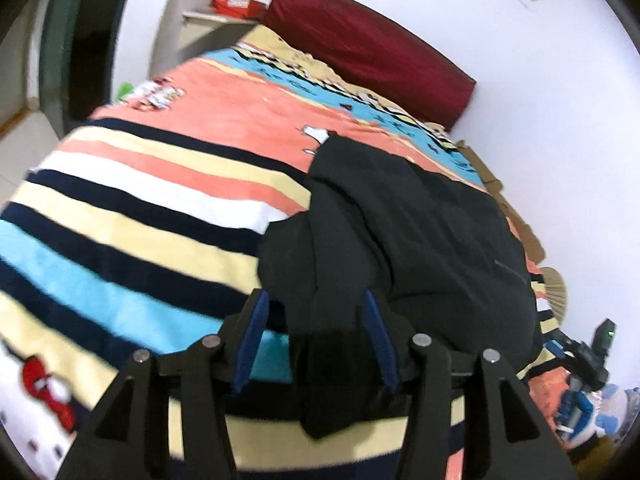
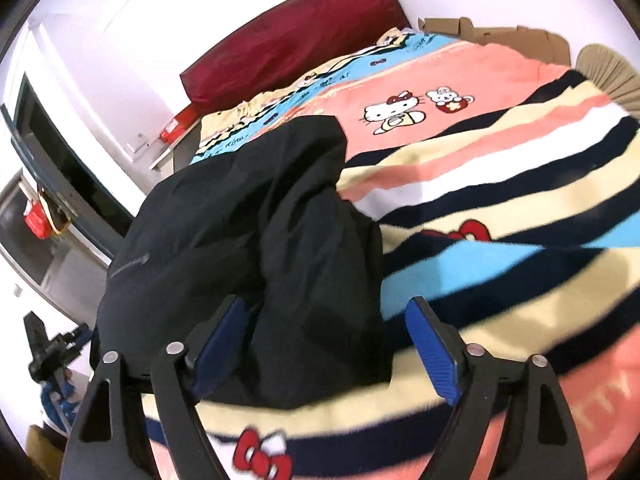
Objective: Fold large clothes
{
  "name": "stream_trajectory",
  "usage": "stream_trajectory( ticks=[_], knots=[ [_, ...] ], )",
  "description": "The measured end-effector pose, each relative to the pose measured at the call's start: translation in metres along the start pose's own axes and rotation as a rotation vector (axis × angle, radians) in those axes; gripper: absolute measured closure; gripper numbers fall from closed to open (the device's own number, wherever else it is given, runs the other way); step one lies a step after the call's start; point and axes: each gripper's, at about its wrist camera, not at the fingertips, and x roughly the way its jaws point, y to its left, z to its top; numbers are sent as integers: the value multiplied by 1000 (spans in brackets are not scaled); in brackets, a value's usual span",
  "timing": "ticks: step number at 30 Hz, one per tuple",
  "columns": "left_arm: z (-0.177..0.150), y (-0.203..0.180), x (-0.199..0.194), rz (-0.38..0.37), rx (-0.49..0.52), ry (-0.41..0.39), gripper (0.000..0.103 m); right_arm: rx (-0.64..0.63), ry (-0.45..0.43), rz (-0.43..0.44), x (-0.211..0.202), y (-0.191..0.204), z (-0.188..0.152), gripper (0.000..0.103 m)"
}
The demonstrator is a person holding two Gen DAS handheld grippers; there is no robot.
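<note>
A large black garment (image 1: 420,232) lies crumpled on the striped bed blanket (image 1: 140,208). In the left wrist view my left gripper (image 1: 316,304) stands open around the garment's near edge, with black cloth lying between the blue pads. The same garment (image 2: 256,216) shows in the right wrist view, bunched in a heap. My right gripper (image 2: 328,312) is open wide over its near end, cloth between the fingers, the right pad (image 2: 430,344) over the blanket (image 2: 500,200). The other gripper (image 1: 576,360) shows far right in the left wrist view.
A dark red headboard cushion (image 1: 360,44) leans on the white wall at the bed's far end. Cardboard pieces (image 2: 500,36) and a straw fan (image 2: 608,68) lie at the bed's wall side. A red box (image 1: 236,4) sits on a shelf beside the bed.
</note>
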Motion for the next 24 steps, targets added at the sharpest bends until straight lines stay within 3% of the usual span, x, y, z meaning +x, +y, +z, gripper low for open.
stream_trajectory(
  ticks=[5,13,19,24],
  knots=[
    [-23,-30,-47,70,62,-33,55,-31,1,-17,-24,29,-31,10],
    [-97,-109,-90,184,169,-83,55,-96,-2,-44,-59,70,-88,4],
    [-136,-156,-114,237,248,-133,50,-168,-87,-83,-100,103,-117,1],
    [-157,-178,-136,229,276,-166,49,-228,-164,-107,-127,124,-135,0]
  ],
)
